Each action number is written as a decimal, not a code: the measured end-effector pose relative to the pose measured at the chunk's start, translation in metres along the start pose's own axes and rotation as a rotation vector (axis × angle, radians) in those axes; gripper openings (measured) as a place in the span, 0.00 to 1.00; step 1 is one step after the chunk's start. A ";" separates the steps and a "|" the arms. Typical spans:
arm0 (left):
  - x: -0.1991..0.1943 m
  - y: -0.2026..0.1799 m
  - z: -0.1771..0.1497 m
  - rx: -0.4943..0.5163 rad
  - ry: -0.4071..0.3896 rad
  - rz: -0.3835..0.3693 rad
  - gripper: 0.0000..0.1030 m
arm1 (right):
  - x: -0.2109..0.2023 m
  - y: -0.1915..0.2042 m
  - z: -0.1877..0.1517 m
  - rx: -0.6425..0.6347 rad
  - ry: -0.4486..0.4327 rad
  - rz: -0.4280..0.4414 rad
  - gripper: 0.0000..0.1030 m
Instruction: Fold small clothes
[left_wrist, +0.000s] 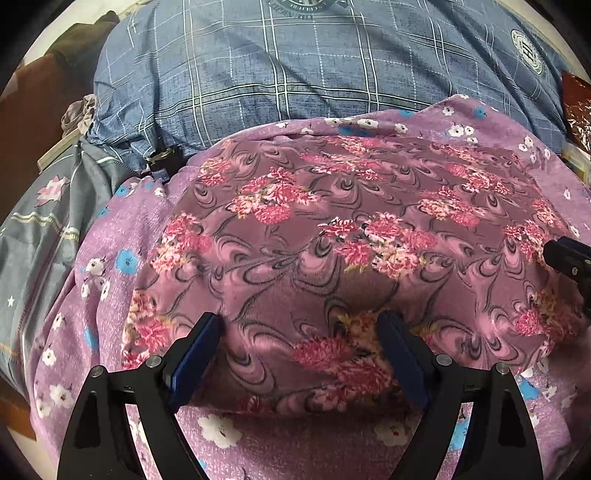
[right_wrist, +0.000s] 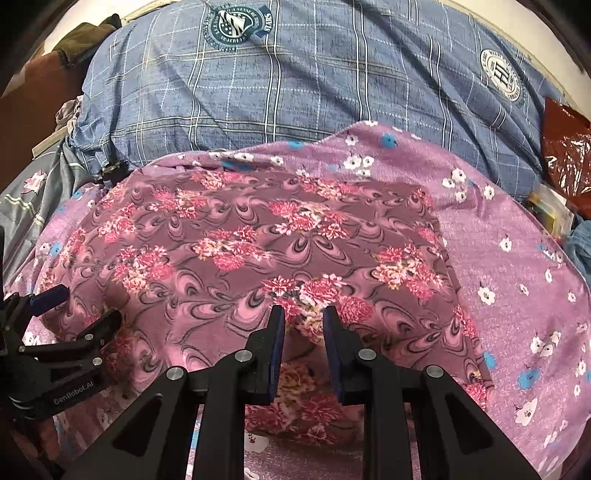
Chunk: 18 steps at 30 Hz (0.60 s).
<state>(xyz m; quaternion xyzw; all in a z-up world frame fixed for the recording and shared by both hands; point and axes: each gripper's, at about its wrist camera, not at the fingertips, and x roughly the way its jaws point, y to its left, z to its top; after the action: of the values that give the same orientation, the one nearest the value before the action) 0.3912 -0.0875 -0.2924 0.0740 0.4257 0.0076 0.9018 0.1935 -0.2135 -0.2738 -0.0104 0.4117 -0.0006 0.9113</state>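
A small mauve garment with pink flower print (left_wrist: 332, 229) lies spread on a purple sheet with white and blue flowers (left_wrist: 110, 266). My left gripper (left_wrist: 299, 325) is open, its blue-padded fingers wide apart over the garment's near edge. In the right wrist view the garment (right_wrist: 258, 240) fills the middle. My right gripper (right_wrist: 303, 317) has its fingers close together with a raised fold of the garment's near edge between them. The left gripper (right_wrist: 77, 306) shows at the left edge of that view; the right gripper's tip (left_wrist: 565, 254) shows at the right edge of the left wrist view.
A blue plaid quilt with round badges (left_wrist: 295, 66) lies behind the sheet. A grey patterned cloth (left_wrist: 40, 229) is at the left. A red shiny bag (right_wrist: 565, 147) sits at the right. Dark clothes (left_wrist: 85, 33) lie far left.
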 end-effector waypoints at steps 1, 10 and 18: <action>0.000 0.000 -0.002 -0.003 0.003 0.002 0.84 | 0.002 -0.001 -0.001 0.004 0.012 0.001 0.22; -0.017 0.008 -0.022 -0.020 0.015 0.022 0.85 | 0.019 0.001 -0.010 -0.008 0.090 -0.004 0.23; -0.063 0.058 -0.042 -0.169 0.019 0.016 0.84 | 0.004 0.006 -0.007 0.003 0.031 0.096 0.23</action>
<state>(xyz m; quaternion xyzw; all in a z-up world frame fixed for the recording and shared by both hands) 0.3218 -0.0296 -0.2620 0.0011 0.4315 0.0513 0.9006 0.1905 -0.2079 -0.2815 0.0109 0.4259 0.0423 0.9037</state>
